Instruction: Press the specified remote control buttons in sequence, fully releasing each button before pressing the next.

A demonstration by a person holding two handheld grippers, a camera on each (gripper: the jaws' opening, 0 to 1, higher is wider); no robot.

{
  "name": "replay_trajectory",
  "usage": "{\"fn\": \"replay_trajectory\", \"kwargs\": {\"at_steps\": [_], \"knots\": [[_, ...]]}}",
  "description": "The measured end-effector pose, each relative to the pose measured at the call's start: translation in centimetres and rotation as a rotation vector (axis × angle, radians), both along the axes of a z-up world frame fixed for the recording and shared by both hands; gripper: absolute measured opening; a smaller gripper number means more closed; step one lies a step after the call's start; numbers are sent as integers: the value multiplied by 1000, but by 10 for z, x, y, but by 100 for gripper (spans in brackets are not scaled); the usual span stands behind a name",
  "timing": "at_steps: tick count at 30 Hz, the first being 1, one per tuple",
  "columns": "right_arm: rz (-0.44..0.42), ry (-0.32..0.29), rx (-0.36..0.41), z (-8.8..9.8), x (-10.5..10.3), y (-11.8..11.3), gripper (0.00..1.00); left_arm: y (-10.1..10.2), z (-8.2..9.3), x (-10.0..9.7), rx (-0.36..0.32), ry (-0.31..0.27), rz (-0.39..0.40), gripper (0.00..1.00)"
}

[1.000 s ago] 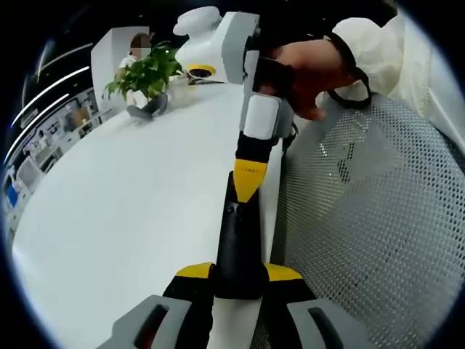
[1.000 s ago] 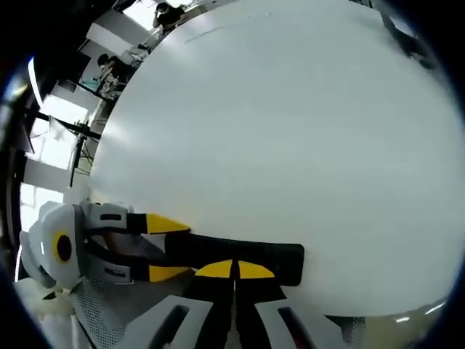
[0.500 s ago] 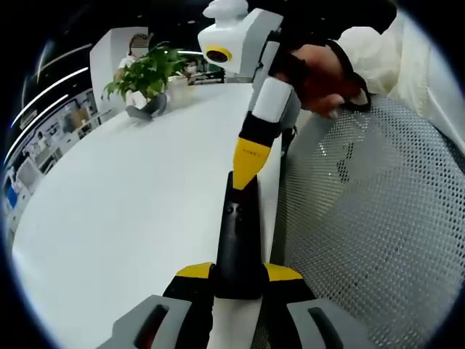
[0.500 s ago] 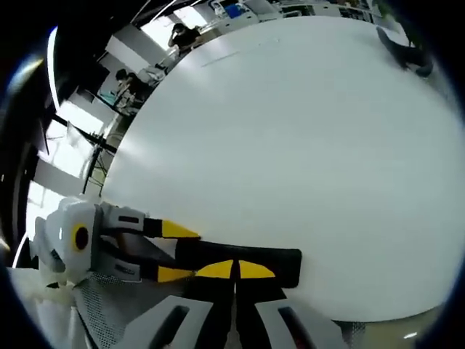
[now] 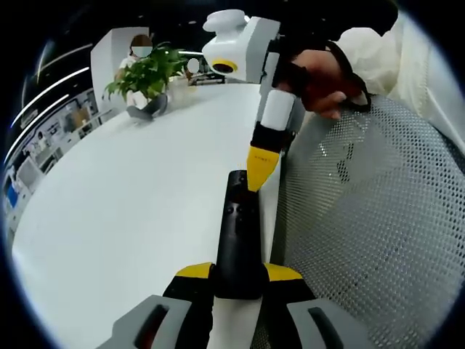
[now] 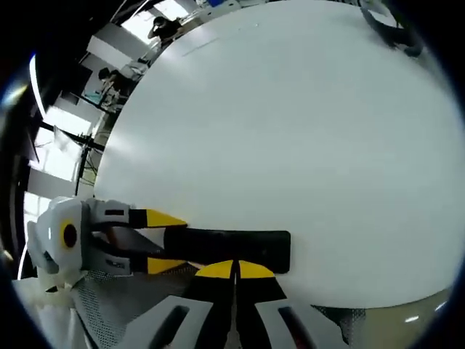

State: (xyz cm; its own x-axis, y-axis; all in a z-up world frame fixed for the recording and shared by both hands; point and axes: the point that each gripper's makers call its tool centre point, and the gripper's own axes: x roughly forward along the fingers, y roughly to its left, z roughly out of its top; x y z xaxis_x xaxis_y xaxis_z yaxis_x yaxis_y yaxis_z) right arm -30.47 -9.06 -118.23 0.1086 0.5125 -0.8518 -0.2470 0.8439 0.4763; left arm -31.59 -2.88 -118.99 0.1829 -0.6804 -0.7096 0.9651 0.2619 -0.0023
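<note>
A black remote control [image 5: 236, 233] lies lengthwise along the white table's [image 5: 131, 196] right edge, and my left gripper [image 5: 238, 270] is shut on its near end. My right gripper [image 5: 258, 178], held by a hand in a white sleeve, comes down from above with its yellow tip at the remote's far end; I cannot tell whether it touches. In the right gripper view the remote [image 6: 232, 246] lies crosswise just beyond my right gripper [image 6: 234, 267], whose jaws are shut together with nothing between them. The left gripper [image 6: 168, 242] clamps the remote from the left.
A potted green plant [image 5: 145, 73] stands at the table's far end. A grey mesh chair seat [image 5: 363, 218] lies right beside the table edge. People stand in the background [image 6: 163, 25]. The white table [image 6: 290, 131] stretches wide beyond the remote.
My right gripper's tip has slid along the remote from its upper middle to the far end and stands more upright. The left gripper keeps its hold unmoved.
</note>
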Motion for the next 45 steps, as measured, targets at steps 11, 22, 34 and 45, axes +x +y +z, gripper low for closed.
{"fn": "replay_trajectory", "kwargs": {"at_steps": [11,22,34,45], "knots": [[37,-12,-53,-6,-2,-3,0,0,0,0,-2,0,-1,25],[6,-3,-23,-7,0,-3,0,5,-1,2,18,8,19,26],[-7,-43,-7,2,6,-3,0,4,-1,0,15,0,-12,25],[6,-47,-48,-4,7,-5,0,1,-1,-3,10,-1,-36,25]]}}
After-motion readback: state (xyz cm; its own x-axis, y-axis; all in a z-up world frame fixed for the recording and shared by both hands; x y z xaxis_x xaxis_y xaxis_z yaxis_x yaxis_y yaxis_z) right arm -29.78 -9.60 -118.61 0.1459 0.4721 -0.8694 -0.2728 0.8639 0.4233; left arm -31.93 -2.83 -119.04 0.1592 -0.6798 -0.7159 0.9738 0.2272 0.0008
